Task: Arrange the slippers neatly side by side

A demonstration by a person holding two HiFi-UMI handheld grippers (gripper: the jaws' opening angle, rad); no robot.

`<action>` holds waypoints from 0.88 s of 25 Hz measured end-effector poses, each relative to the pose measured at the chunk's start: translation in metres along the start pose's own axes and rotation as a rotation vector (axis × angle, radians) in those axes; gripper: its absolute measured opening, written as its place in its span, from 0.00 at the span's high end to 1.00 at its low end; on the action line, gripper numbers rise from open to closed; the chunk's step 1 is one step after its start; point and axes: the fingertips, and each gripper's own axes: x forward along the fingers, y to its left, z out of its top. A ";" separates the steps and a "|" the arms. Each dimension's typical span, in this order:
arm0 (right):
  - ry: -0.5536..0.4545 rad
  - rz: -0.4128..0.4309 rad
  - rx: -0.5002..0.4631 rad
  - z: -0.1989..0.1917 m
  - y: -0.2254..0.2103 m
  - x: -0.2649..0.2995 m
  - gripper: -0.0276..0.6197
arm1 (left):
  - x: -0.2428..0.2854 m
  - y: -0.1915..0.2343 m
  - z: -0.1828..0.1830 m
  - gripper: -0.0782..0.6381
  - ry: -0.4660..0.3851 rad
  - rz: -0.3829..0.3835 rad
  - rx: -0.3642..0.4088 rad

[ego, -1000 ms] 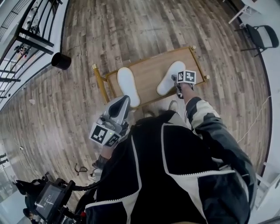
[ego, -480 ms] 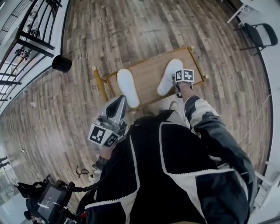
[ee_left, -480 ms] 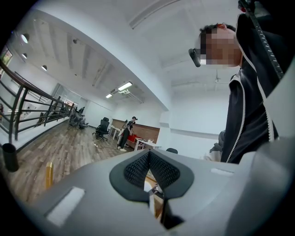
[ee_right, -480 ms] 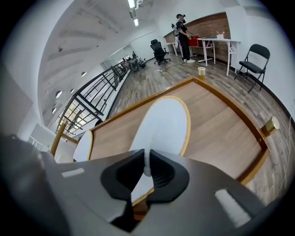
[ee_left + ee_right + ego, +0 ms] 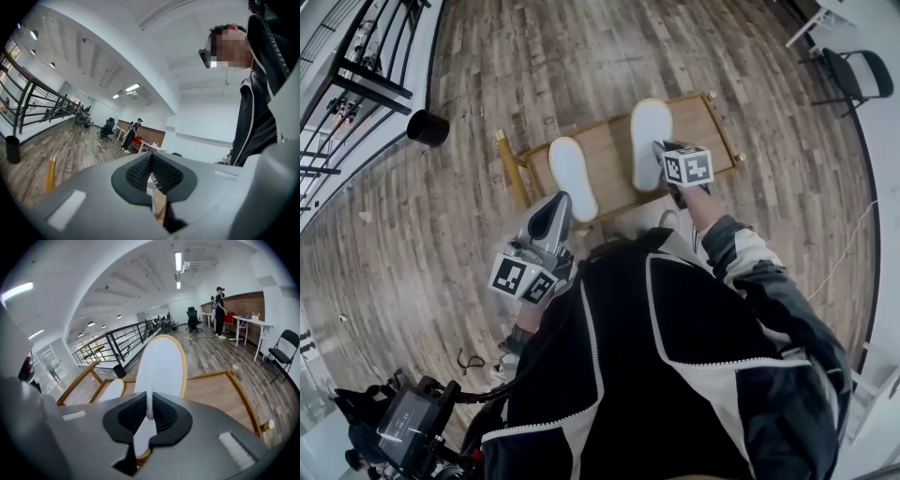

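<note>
Two white slippers belong to a low wooden table. The left slipper lies flat on it, also seen in the right gripper view. My right gripper has just been closing and is now shut on the heel edge of the right slipper. That slipper hangs tilted above the table, and its thin white edge is pinched between the pads, with the sole rising beyond. My left gripper is shut on nothing, held near the table's front edge.
A black bin stands on the plank floor at upper left by a railing. A folding chair is at upper right. A camera rig sits at lower left. The table has raised yellow corner posts.
The right gripper has closed on the right slipper and raised it off the table, swinging it left toward the other slipper. The left gripper has stayed put.
</note>
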 end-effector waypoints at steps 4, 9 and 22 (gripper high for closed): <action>-0.151 0.073 -0.178 0.025 0.055 -0.035 0.92 | -0.004 0.002 0.000 0.87 -0.013 0.006 -0.006; -0.304 0.136 -0.306 0.042 0.112 -0.089 0.92 | -0.005 0.006 -0.005 0.87 -0.008 0.011 -0.016; -0.255 0.182 -0.322 0.028 0.134 -0.089 0.92 | -0.011 0.003 -0.005 0.87 -0.020 0.012 -0.024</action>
